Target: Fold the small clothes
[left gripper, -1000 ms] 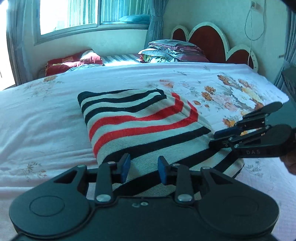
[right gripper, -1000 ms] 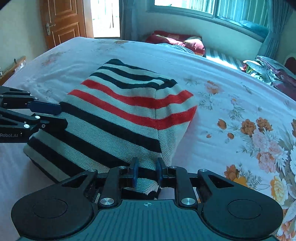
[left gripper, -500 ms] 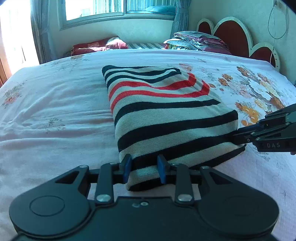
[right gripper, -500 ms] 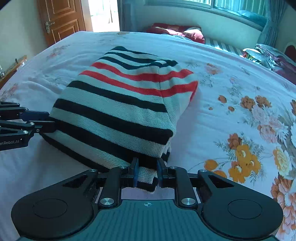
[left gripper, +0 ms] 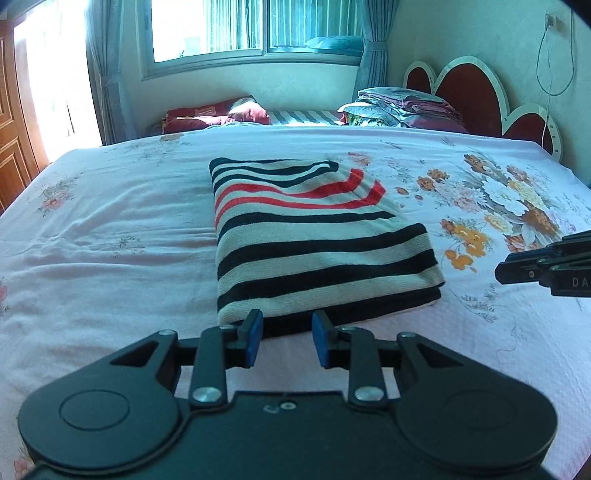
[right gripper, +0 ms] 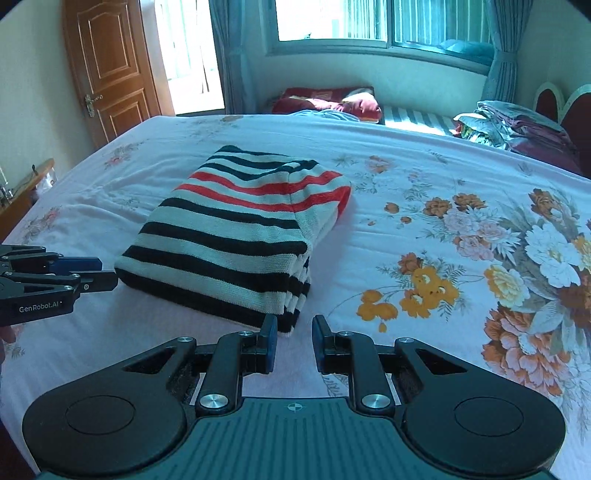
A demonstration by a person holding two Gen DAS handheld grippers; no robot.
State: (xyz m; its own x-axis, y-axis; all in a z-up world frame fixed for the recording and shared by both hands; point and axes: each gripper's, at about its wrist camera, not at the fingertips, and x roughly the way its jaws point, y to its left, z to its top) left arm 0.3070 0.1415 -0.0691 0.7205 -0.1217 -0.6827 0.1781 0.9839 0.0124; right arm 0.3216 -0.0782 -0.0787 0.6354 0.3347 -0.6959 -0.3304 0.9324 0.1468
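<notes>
Striped sweater (left gripper: 317, 243) lies folded into a thick rectangle on the bed (left gripper: 110, 258), roughly mid-mattress, flat on the floral sheet; black-and-cream bands at the near end, two red bands further up, thin dark stripes at the far end toward the window (left gripper: 255, 26). Layered edges are visible at its near right corner in the right wrist view. Left gripper (left gripper: 287, 338): jaws slightly apart, nothing between the blue pads (left gripper: 254, 339), tips sitting just short of the sweater's near edge at its left corner, not touching the fabric. Right gripper (right gripper: 294, 341): same, a narrow gap between the jaws, empty, tips just off the sweater's near right corner over bare sheet. Neither is pinching anything. Each gripper also shows in the other's camera, coming in from the side next to the fold and clear of it, with a bit of a hand (right gripper: 5, 334) behind the left one. Along the far edge of the bed: a dark red pillow (left gripper: 218, 114) and a stack of folded bedding (left gripper: 402, 107) beside the headboard (left gripper: 472, 85). Wooden door (right gripper: 107, 70) sits off the far left corner in the right wrist view.
</notes>
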